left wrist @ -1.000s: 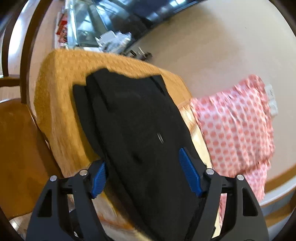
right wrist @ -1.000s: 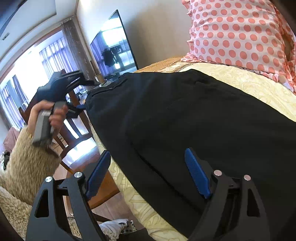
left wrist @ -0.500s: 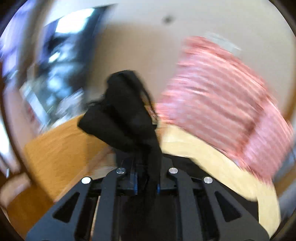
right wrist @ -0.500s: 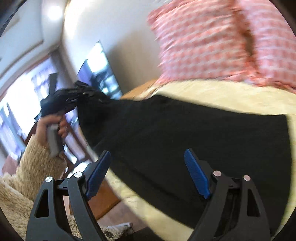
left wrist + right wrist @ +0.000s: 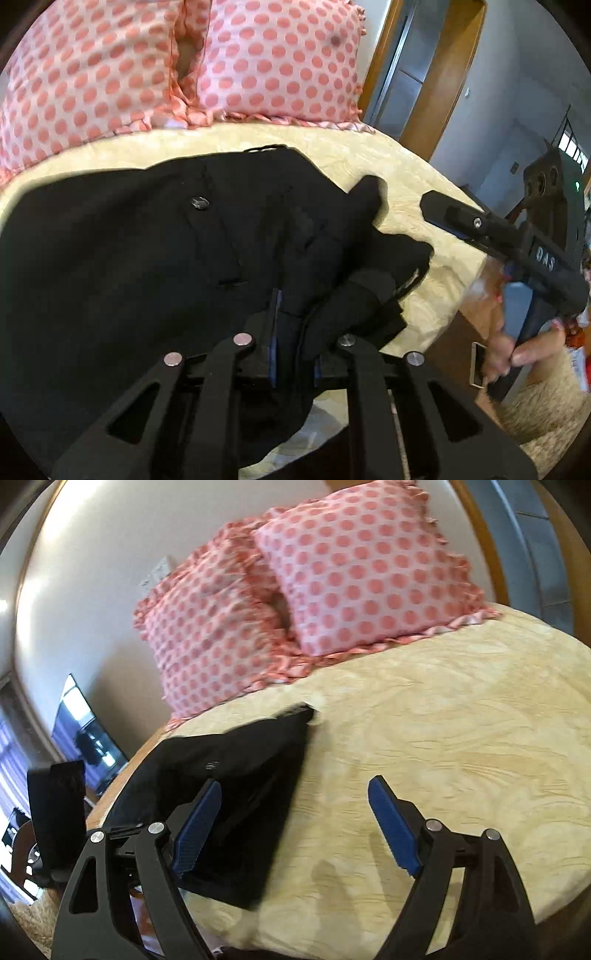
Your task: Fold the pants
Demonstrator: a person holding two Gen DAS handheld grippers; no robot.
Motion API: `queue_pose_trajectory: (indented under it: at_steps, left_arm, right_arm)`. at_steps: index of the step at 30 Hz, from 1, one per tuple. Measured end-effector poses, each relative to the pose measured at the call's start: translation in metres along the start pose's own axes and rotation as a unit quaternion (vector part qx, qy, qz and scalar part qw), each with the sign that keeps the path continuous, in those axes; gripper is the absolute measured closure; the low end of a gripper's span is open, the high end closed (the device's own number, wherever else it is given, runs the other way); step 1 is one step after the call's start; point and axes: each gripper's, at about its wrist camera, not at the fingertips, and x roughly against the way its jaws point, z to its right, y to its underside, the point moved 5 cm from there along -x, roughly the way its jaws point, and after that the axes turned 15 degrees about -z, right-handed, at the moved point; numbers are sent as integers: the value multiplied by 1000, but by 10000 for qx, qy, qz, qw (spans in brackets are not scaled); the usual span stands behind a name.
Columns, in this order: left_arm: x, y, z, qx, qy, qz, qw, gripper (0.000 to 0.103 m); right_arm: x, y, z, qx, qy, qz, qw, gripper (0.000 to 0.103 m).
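The black pants (image 5: 129, 251) lie on a cream bedspread (image 5: 391, 173), folded over on themselves, with a small button showing on top. My left gripper (image 5: 293, 332) is shut on a bunched end of the pants and holds it over the rest of the cloth. In the right wrist view the pants (image 5: 255, 775) lie at the left, and my right gripper (image 5: 291, 830) is open and empty, hovering over the pants' right edge and the bare bedspread (image 5: 461, 738). The right gripper also shows in the left wrist view (image 5: 491, 232), held by a hand.
Two pink polka-dot pillows (image 5: 184, 62) lean against the wall at the head of the bed, also in the right wrist view (image 5: 314, 590). A wooden door frame (image 5: 439, 70) stands at the right. The bed's near edge drops to a shaggy rug (image 5: 539, 406).
My left gripper has shut on the pants' end and carried it up and over onto the rest of the pants. My right gripper has swung right, staying open.
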Motion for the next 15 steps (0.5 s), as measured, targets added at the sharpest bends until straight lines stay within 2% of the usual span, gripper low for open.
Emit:
queue_pose_trajectory:
  at_steps: [4,6,7,8,9,10,11,12,13,14,15]
  left_arm:
    - [29,-6,6,-81,-565,299,9979,90]
    - [20,-3,14,-191,-801,134,9965,83]
    - [7,3,19,-309,-810,-125,9962,77]
    - [0,10,20,-360,-748,-234,9963,72]
    - [2,15,22,-436,-713,-134,9964,71]
    - [7,20,24,-491,-678,-82,9965,65]
    - [15,23,24,-518,-495,-48,9974,56]
    - [26,24,22,-480,-161,13,9987,53]
    - [41,26,15,-334,288,179,9989,45]
    - [54,27,5,-136,530,393,9977,36]
    - [63,25,-5,92,593,604,9964,32]
  right_arm:
    - [0,-6,1,-9,-116,70,9999,19]
    - [0,-13,-9,118,-281,130,9995,19]
    - [-1,-16,-13,168,-353,141,9991,19]
    - [-3,-20,-21,246,-504,131,9983,19]
    - [-4,-22,-26,291,-624,107,9976,19]
    - [-6,-23,-32,335,-757,70,9965,19]
    - [-9,-25,-40,396,-933,-13,9949,19]
    - [-13,-25,-46,451,-1078,-115,9931,19]
    - [-19,-25,-52,518,-1194,-241,9912,19]
    - [-28,-23,-61,631,-1256,-422,9892,19]
    - [-36,-21,-66,715,-1241,-556,9881,19]
